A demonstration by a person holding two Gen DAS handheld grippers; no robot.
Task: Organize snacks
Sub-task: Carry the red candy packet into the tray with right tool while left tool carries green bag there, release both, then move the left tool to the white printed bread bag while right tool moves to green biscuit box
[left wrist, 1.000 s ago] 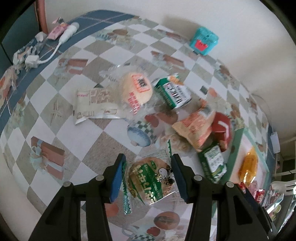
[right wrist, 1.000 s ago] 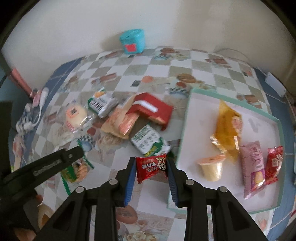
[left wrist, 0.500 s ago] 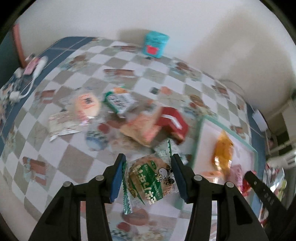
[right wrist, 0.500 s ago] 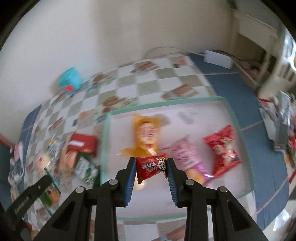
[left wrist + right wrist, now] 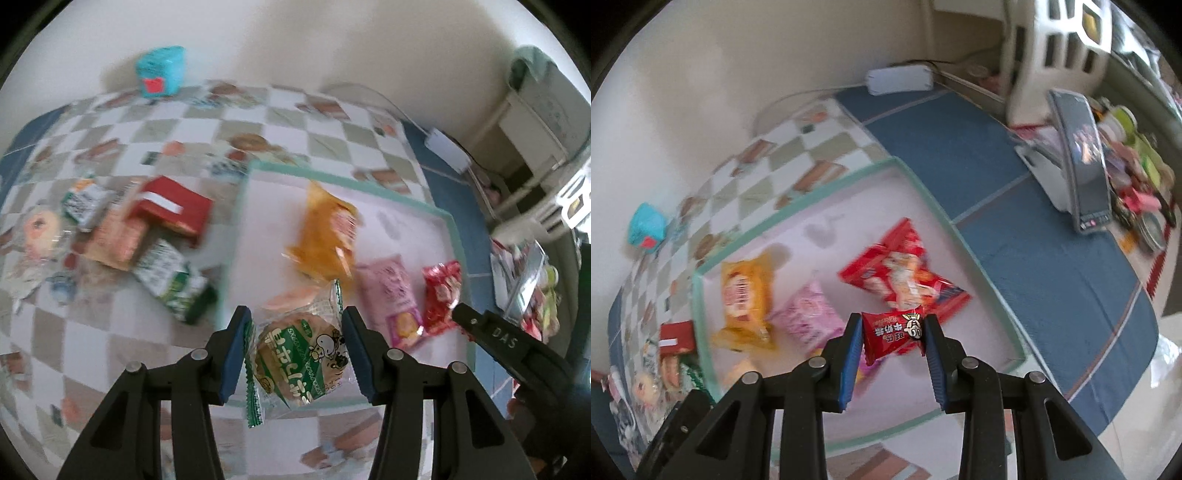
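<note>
Between the blue pads of the left gripper [image 5: 295, 341], a green-labelled clear cookie packet [image 5: 301, 356] is clamped above the near rim of the green-edged tray [image 5: 448, 221]. Right gripper [image 5: 892, 334] pinches a small red candy packet [image 5: 892, 334] over the tray floor. Beyond lie orange [image 5: 325, 232], pink [image 5: 391, 291] and red [image 5: 905, 273] snack bags; left of the tray, loose snacks on the checkered tablecloth [image 5: 303, 107].

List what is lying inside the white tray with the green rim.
In the tray: an orange packet, a pink packet and a large red packet. The held small red packet and gripper hide the tray's near part.
</note>
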